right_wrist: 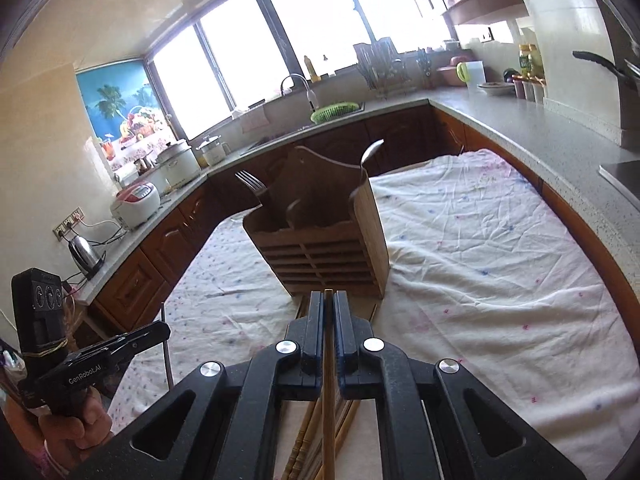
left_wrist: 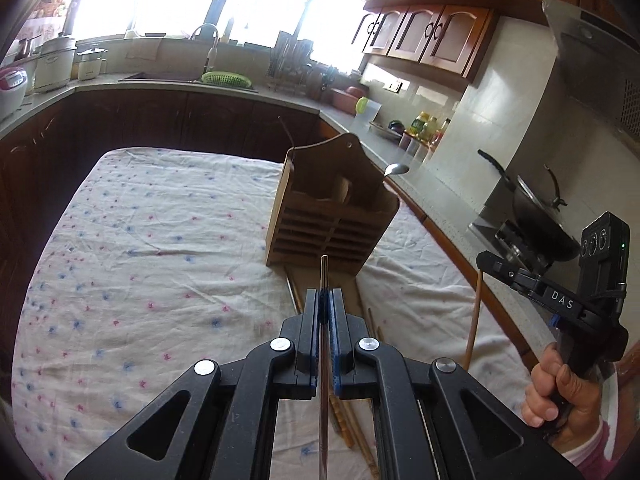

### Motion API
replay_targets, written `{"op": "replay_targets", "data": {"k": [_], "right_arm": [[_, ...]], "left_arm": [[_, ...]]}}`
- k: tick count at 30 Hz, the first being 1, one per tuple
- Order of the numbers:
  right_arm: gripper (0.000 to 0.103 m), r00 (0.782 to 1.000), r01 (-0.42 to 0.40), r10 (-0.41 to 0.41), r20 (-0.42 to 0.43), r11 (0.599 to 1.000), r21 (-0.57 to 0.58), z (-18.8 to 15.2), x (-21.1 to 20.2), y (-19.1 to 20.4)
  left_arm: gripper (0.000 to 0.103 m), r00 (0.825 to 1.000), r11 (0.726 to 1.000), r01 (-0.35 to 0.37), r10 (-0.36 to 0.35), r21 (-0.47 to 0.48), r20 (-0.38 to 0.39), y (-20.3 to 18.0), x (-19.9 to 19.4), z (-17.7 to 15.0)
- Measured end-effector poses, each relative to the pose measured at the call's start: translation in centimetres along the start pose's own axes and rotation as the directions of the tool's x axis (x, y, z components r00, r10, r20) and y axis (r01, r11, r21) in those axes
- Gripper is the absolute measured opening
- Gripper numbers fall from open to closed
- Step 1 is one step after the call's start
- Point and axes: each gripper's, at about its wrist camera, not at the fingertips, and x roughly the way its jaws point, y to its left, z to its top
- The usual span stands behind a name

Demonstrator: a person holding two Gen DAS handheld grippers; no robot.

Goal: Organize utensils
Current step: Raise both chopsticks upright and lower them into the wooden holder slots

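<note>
The left hand-held gripper (left_wrist: 325, 300) is clamped on a thin metal chopstick (left_wrist: 325, 276), the right hand-held gripper (right_wrist: 329, 304) on a wooden chopstick (right_wrist: 329, 400). Both sticks poke toward the wooden utensil holder (right_wrist: 320, 240) just ahead on the cloth-covered tabletop (left_wrist: 160, 240), above loose chopsticks (right_wrist: 308, 440).

cloth: floral sheet (left_wrist: 160, 240) over the table
sink: green basket (left_wrist: 226, 78), top middle
stove: dark wok (left_wrist: 536, 216), right edge
</note>
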Motion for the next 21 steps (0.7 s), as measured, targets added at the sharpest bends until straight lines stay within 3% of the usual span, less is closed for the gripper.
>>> {"op": "replay_targets", "data": {"k": [7, 21], "right_arm": [[0.005, 0.997, -0.012, 0.014, 0.081, 1.000, -0.020, 1.5, -3.2, 1.0], [0.005, 0.993, -0.020, 0.024, 0.119, 0.999, -0.031, 2.4, -3.9, 1.4]], "left_arm": [[0.003, 0.997, 0.999, 0.028, -0.029, 0.022, 0.066, -0.7, -3.6, -0.1], [0.003, 0.995, 0.999, 0.023, -0.026, 0.032, 0.096, -1.1, -3.8, 0.5]]}}
